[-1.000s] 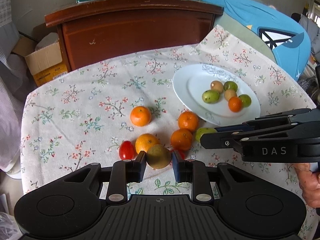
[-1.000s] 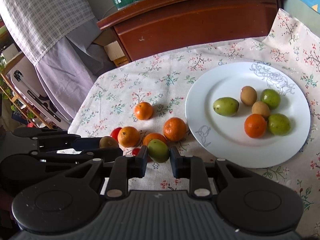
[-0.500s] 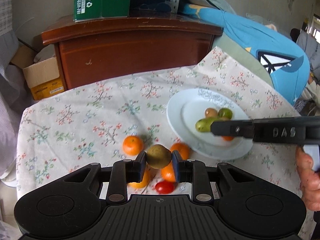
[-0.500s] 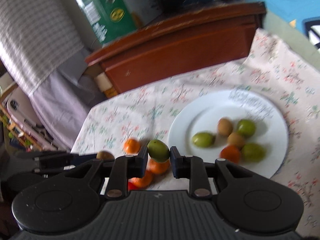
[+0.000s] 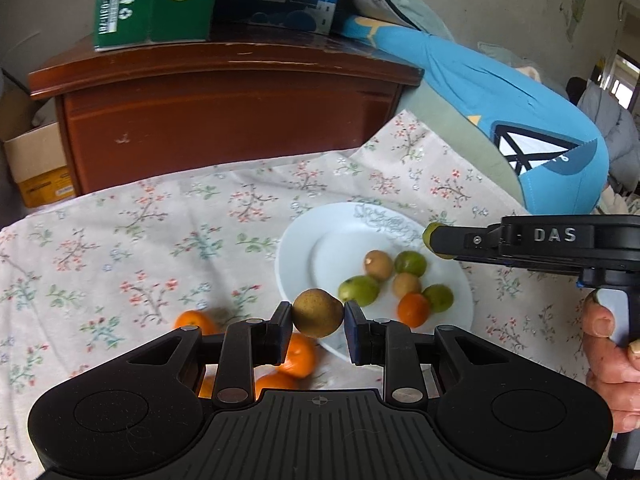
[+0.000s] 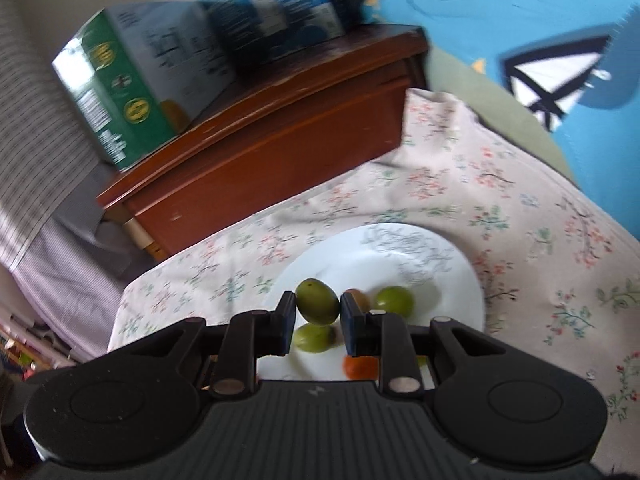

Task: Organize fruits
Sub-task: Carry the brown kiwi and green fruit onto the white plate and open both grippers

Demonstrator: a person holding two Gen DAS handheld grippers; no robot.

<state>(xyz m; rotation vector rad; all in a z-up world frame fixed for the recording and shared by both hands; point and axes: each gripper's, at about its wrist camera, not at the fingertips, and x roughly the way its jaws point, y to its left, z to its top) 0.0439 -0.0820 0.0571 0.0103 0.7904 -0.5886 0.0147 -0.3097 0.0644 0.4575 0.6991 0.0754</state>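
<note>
My left gripper (image 5: 317, 326) is shut on a brownish-green round fruit (image 5: 318, 313), held in the air near the left rim of the white plate (image 5: 304, 248). My right gripper (image 6: 318, 316) is shut on a green oval fruit (image 6: 317, 301) above the same plate (image 6: 452, 264); in the left wrist view it reaches in from the right (image 5: 434, 240), over the plate's far right edge. On the plate lie several small green, brown and orange fruits (image 5: 412, 310). Oranges (image 5: 298, 354) stay on the floral cloth below my left fingers.
A wooden cabinet (image 5: 224, 120) with green and blue boxes (image 5: 156, 0) stands behind the table. A blue and green cushion (image 5: 500, 100) lies at the right. A cardboard box (image 5: 32, 160) is at the left, striped cloth (image 6: 36, 160) beyond it. A hand (image 5: 608, 352) holds the right gripper.
Both grippers lifted their fruits off the cloth and moved toward the plate. The right gripper now hangs over the plate, and its view has rolled. The oranges have dropped behind the left fingers.
</note>
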